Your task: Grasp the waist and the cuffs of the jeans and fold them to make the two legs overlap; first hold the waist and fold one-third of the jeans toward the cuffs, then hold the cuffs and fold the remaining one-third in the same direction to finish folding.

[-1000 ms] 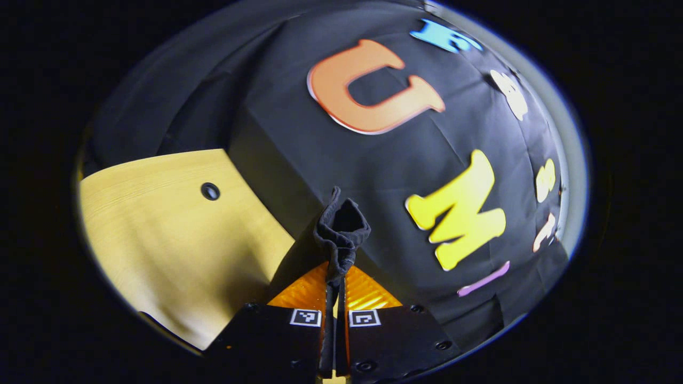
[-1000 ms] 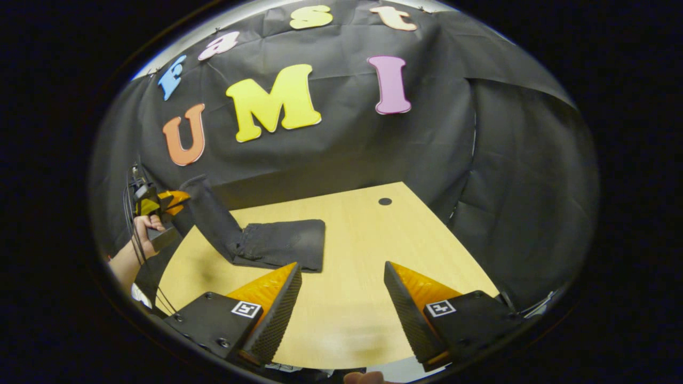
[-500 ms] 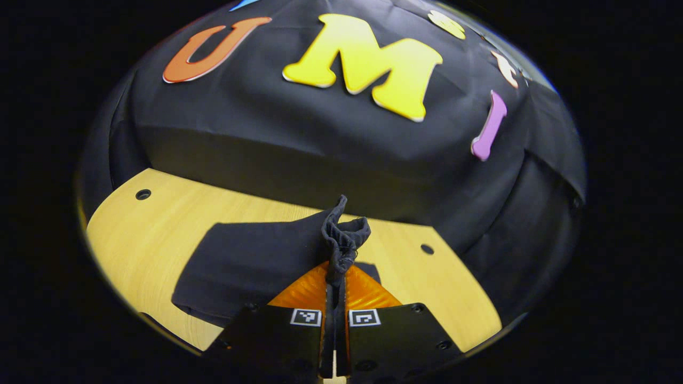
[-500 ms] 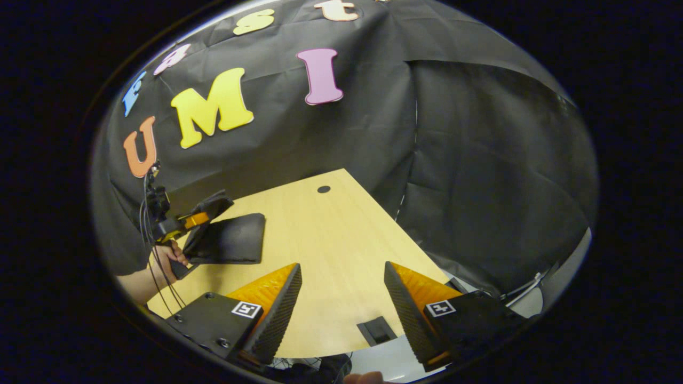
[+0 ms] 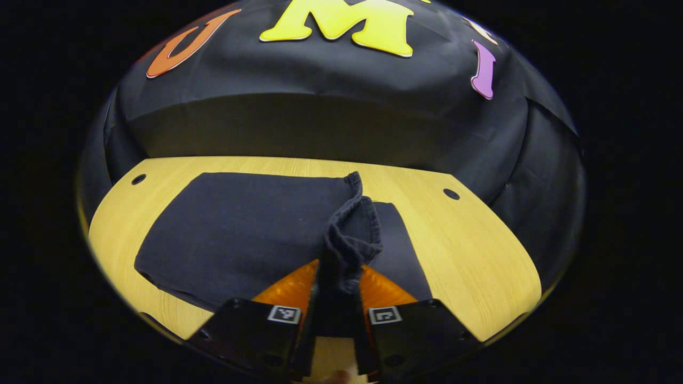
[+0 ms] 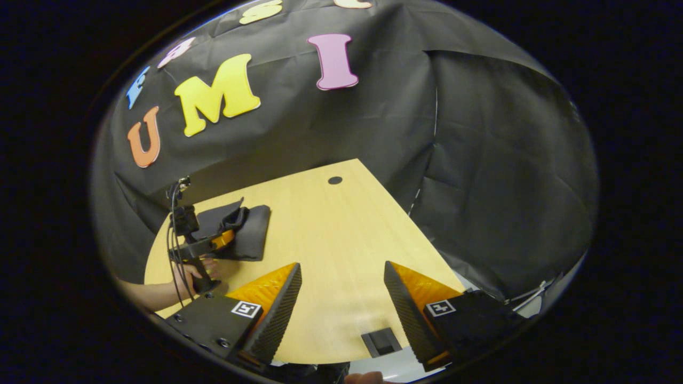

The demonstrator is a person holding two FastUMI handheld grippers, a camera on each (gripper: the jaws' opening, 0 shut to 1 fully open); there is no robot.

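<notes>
The dark jeans [image 5: 240, 224] lie folded into a flat rectangle on the wooden table [image 5: 469, 250]. Their bunched cuffs [image 5: 352, 234] rest on top of the fold, near its right end. My left gripper [image 5: 340, 272] is low over the jeans, its jaws parted a little, and the cuff cloth still lies between them. In the right gripper view the jeans [image 6: 256, 237] sit at the table's left with the left gripper [image 6: 227, 240] at them, held by a hand [image 6: 200, 269]. My right gripper [image 6: 342, 277] hovers open over the bare table [image 6: 341, 224], holding nothing.
Black cloth walls close off the table's far and right sides. The tabletop has round holes [image 5: 451, 193] [image 6: 335, 180] near its back corners. A small dark fitting [image 6: 380, 341] sits at the near edge, beside my right gripper.
My left gripper carried the cuffs over and down onto the folded jeans, and its jaws have parted from tightly shut. The right gripper stayed open, its view shifting slightly.
</notes>
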